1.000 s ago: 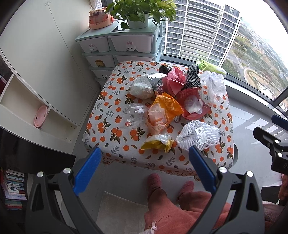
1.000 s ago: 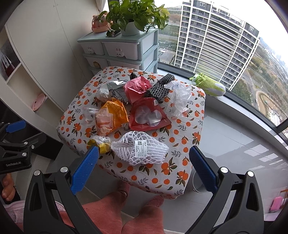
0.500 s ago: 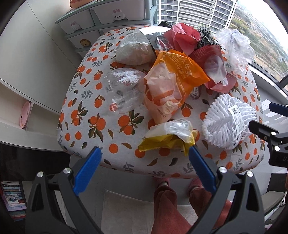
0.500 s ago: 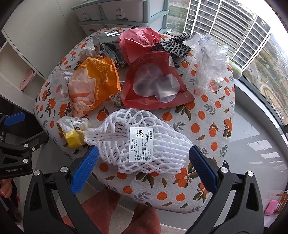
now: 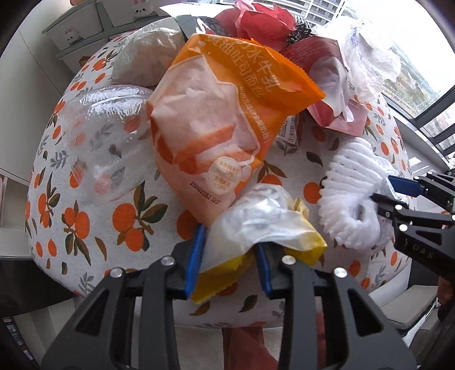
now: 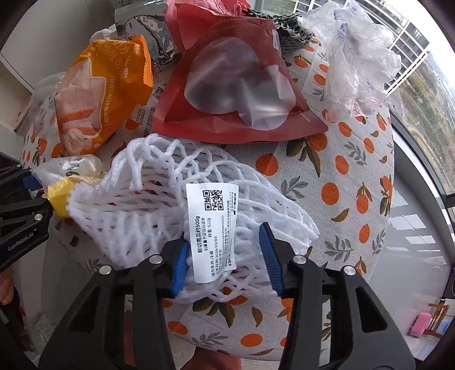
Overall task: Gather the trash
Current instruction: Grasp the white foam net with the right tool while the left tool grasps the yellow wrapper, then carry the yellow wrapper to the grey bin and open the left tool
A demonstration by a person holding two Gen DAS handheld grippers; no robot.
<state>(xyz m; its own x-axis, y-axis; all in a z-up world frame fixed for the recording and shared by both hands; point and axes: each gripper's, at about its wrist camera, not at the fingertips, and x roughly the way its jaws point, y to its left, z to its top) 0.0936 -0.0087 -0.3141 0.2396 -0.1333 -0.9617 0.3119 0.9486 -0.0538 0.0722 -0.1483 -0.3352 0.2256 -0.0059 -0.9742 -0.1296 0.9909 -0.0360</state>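
Trash lies on a table with an orange-print cloth [image 5: 85, 227]. My left gripper [image 5: 229, 256] is shut on a yellow and clear plastic wrapper [image 5: 261, 224] at the table's near edge. My right gripper [image 6: 224, 256] is shut on a white foam fruit net [image 6: 159, 205] with a white label; it also shows in the left wrist view [image 5: 349, 199]. Behind them lie an orange bread bag [image 5: 221, 113], a dark red pouch [image 6: 236, 88], a clear crumpled bag [image 6: 355, 62] and a clear plastic shell [image 5: 105, 136].
A black net [image 6: 293, 39], a silver-grey wrapper [image 6: 148, 34], a pink-red bag [image 5: 261, 20] and a whitish bag [image 5: 145, 57] lie at the table's far side. Drawers [image 5: 79, 25] stand behind. A window [image 6: 421, 94] is on the right. My legs in pink trousers [image 5: 244, 347] are below.
Both grippers moved forward and down to the table's near edge and closed, the left on the yellow wrapper, the right on the white foam net.
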